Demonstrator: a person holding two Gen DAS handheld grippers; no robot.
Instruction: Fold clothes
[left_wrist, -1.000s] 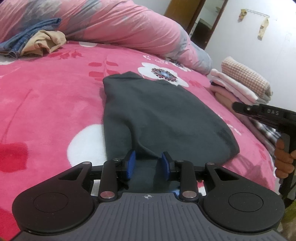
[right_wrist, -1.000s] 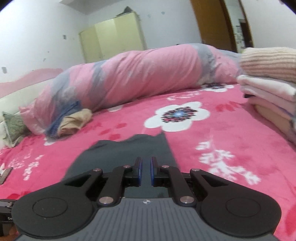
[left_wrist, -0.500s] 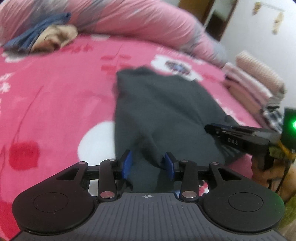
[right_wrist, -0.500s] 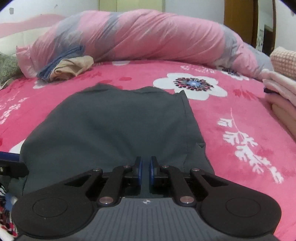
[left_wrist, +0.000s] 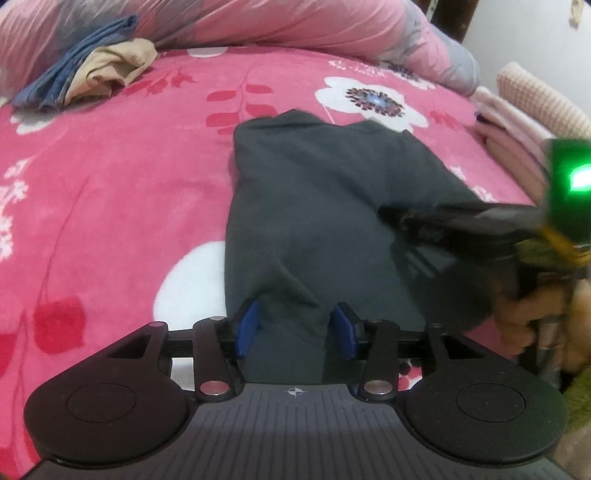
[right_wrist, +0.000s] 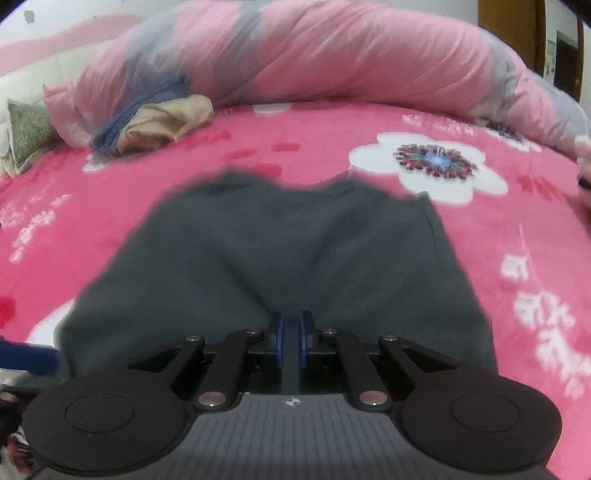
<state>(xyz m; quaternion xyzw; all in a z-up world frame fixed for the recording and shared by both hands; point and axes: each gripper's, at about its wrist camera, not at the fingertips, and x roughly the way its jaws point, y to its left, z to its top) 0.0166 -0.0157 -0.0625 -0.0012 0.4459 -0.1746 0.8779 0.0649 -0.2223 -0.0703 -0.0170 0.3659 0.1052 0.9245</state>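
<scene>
The grey garment (left_wrist: 325, 206) lies folded on the pink bedspread (left_wrist: 110, 192), nearer than the flower print (left_wrist: 373, 99). The left gripper (left_wrist: 295, 328) straddles a raised pleat at the near hem, its jaws opening, probably letting that corner go. The right gripper (right_wrist: 291, 345) pinches the near hem in nearly closed jaws, likely to carry the next fold toward the flower print.

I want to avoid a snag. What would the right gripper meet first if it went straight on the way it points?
Probably the dark grey garment, which fills the view just ahead of the right gripper and already lies between its nearly shut fingers. Beyond it comes the pink bedspread, though depth is unclear.
</scene>
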